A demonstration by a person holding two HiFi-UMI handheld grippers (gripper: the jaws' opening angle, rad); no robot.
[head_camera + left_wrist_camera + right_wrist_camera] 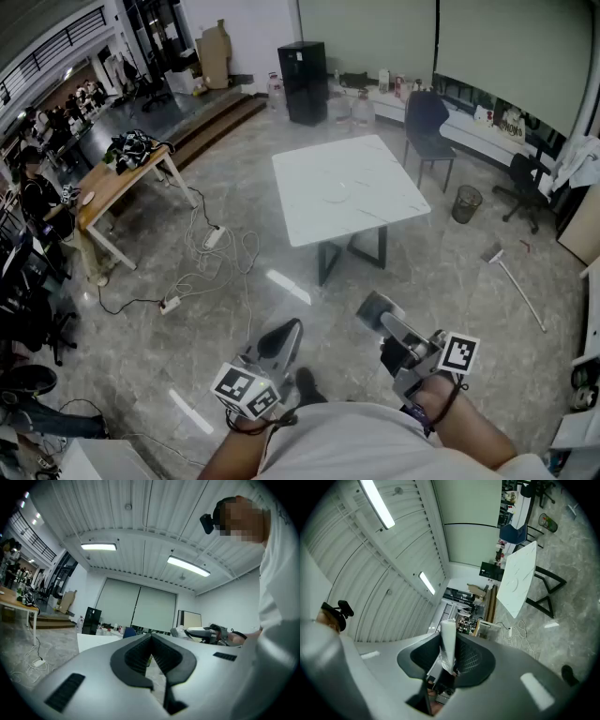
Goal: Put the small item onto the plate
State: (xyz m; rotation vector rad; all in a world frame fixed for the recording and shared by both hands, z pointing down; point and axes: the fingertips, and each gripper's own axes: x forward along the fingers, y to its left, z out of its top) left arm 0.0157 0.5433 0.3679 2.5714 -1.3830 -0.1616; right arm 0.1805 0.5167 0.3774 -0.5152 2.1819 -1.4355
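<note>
— Where is the small white tube-shaped item [448,637]?

— Between the jaws of the right gripper [451,645]; in the right gripper view the two dark ribbed pads are closed against its lower part, and its pale upper end stands up past them; it looks wrapped in something thin and glossy near the bottom, though I cannot tell the material.

— And the other one?

— The left gripper [151,638] has its jaws brought together at the tips, with nothing between them; only a thin slit shows lower down, with the room behind it.

— Where does the plate lie?

— The pale round plate [336,194] lies near the middle of the white square table with dark legs [319,220]; it is faint against the tabletop. The table stands well apart from both grippers, across a stretch of grey marbled floor [450,272].

— So the item is far from the plate?

— Yes; in the head view the right gripper [373,307] and the left gripper [286,330] are both close to the person's body, low in the picture, jaws pointing toward the table; the item itself is too small to make out there.
</note>
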